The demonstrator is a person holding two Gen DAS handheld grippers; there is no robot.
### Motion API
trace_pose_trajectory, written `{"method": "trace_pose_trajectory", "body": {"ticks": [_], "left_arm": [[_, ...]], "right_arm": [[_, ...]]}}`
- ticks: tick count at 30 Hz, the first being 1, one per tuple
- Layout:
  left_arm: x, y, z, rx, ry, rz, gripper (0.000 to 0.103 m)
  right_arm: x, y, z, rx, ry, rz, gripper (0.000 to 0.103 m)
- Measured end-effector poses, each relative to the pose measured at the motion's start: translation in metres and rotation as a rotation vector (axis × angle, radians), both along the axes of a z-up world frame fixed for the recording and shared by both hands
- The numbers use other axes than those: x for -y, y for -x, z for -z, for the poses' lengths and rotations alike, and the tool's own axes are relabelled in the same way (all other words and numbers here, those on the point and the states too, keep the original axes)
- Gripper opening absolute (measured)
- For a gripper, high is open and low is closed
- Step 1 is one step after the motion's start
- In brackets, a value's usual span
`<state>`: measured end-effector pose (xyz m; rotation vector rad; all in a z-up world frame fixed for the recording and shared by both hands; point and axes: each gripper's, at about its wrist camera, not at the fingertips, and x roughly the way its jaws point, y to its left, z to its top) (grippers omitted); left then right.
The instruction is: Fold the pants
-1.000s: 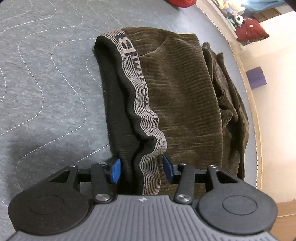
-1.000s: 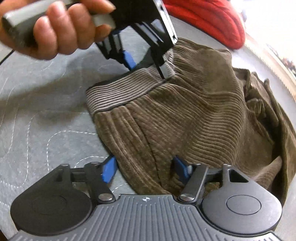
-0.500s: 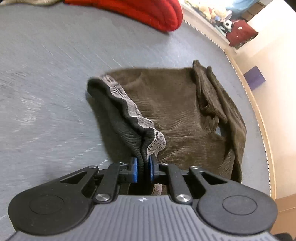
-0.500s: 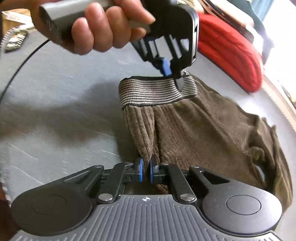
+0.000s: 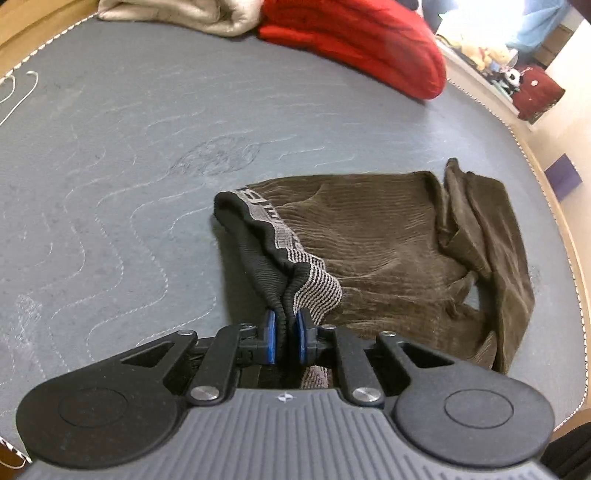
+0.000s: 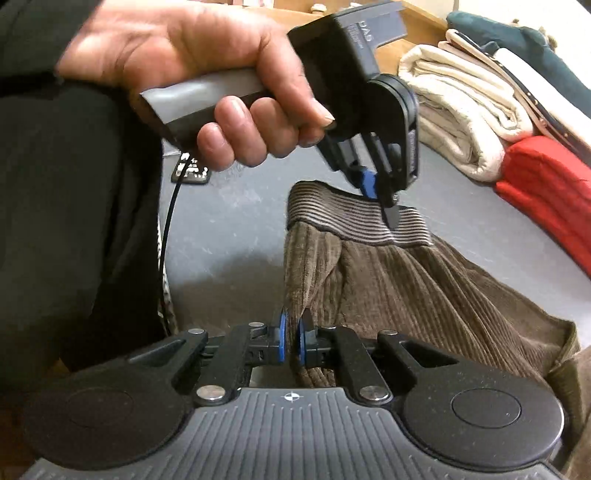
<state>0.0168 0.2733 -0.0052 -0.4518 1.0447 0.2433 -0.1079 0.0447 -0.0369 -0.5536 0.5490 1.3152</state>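
Brown corduroy pants (image 5: 388, 251) lie folded on a grey quilted mat (image 5: 129, 147). My left gripper (image 5: 283, 338) is shut on the striped waistband (image 5: 314, 288) and lifts that corner off the mat. In the right wrist view, my right gripper (image 6: 291, 345) is shut on a pinch of the brown corduroy (image 6: 406, 295) just below the waistband (image 6: 354, 218). The left gripper (image 6: 380, 203) shows there too, held by a hand, clamped on the waistband's top edge. The lifted cloth hangs between the two grippers.
A red folded garment (image 5: 354, 40) and a cream one (image 5: 177, 14) lie at the mat's far edge; both show in the right wrist view (image 6: 546, 192), with more stacked clothes (image 6: 517, 66). A black cable (image 6: 166, 236) runs past my body at left. The mat's stitched edge (image 5: 546, 192) curves at right.
Both grippers went from open around the pants to shut on them, then lifted and pulled the waistband end up and back. The pants slid across the mat.
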Motion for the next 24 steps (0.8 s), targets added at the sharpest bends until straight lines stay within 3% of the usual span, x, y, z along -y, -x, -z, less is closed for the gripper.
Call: {"method": "trace_pose_trajectory", "body": {"ticks": [3,5,7,8,12,18,21,24], "left_arm": [[0.017,-0.004,0.0,-0.047,-0.115,0.008,0.017],[0.032,-0.009,-0.006,-0.036,-0.195,0.035,0.038],[0.042,-0.007,-0.013,0.003,-0.244,0.051,0.044],[0.048,-0.008,-0.017,0.025,-0.261,0.064,0.044],[0.06,-0.02,-0.024,0.094,-0.243,0.094,0.044],[0.095,-0.037,-0.037,0.239,-0.293,0.148,0.048],[0.108,-0.051,-0.038,0.271,-0.249,0.195,0.061],[0.118,-0.064,-0.034,0.244,-0.216,0.231,0.063]], "right_arm": [[-0.004,-0.001,0.01,-0.012,0.046,0.06,0.011],[-0.003,-0.022,0.01,-0.068,0.058,0.106,0.016],[0.01,-0.043,0.003,-0.132,0.037,0.177,0.032],[0.02,-0.054,-0.004,-0.161,0.018,0.226,0.035],[0.07,-0.095,-0.031,-0.213,-0.08,0.407,0.039],[0.171,-0.177,-0.084,-0.115,-0.247,0.721,0.041],[0.206,-0.213,-0.093,-0.001,-0.214,0.822,0.041],[0.225,-0.241,-0.079,-0.011,-0.168,0.899,0.041]]}}
